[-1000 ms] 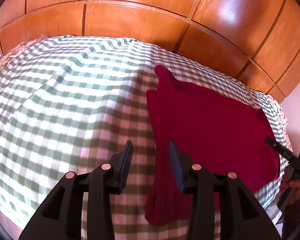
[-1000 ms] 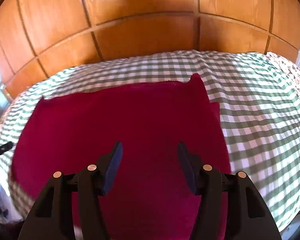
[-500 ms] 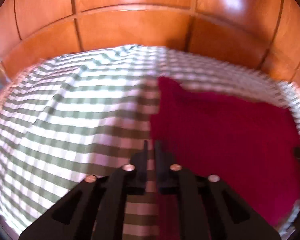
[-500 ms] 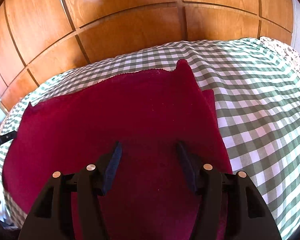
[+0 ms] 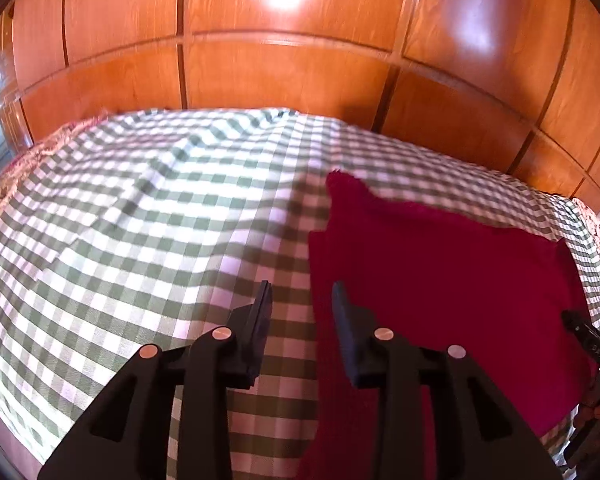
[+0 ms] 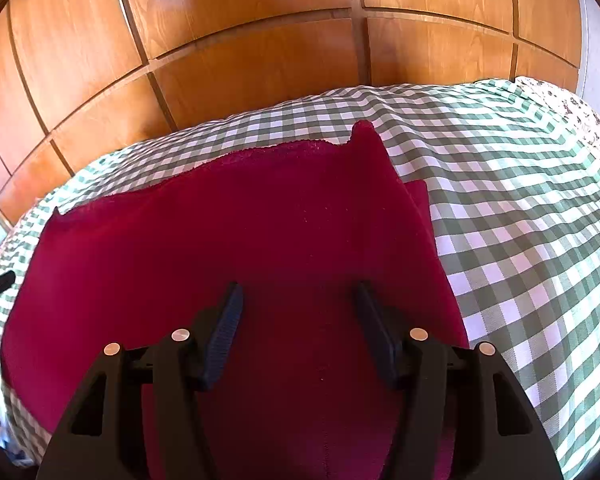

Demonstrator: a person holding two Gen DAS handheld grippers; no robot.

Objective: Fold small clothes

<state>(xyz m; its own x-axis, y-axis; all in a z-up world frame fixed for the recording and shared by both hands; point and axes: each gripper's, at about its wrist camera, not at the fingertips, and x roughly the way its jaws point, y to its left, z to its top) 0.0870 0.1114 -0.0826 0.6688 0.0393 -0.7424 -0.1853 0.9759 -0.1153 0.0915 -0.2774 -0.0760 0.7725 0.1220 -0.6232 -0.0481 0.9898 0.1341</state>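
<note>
A dark red garment lies flat on the green-and-white checked cloth, with a pointed corner at its far end. My left gripper straddles the garment's left edge, one finger over the checks and one over the red fabric. Its jaws are opening and nothing is pinched between them. In the right wrist view my right gripper hovers over the middle of the red garment. Those jaws are also opening and grip no fabric. A lower layer of the garment peeks out along one side.
Glossy wooden wall panels rise just behind the checked surface. A flowered cover shows at the surface's far edges. A black gripper tip held by a hand sits at the right rim of the left wrist view.
My left gripper closed fully beside the garment's edge, then reopened, and shifted a little sideways. The right gripper's jaws widened slightly while it stayed over the garment.
</note>
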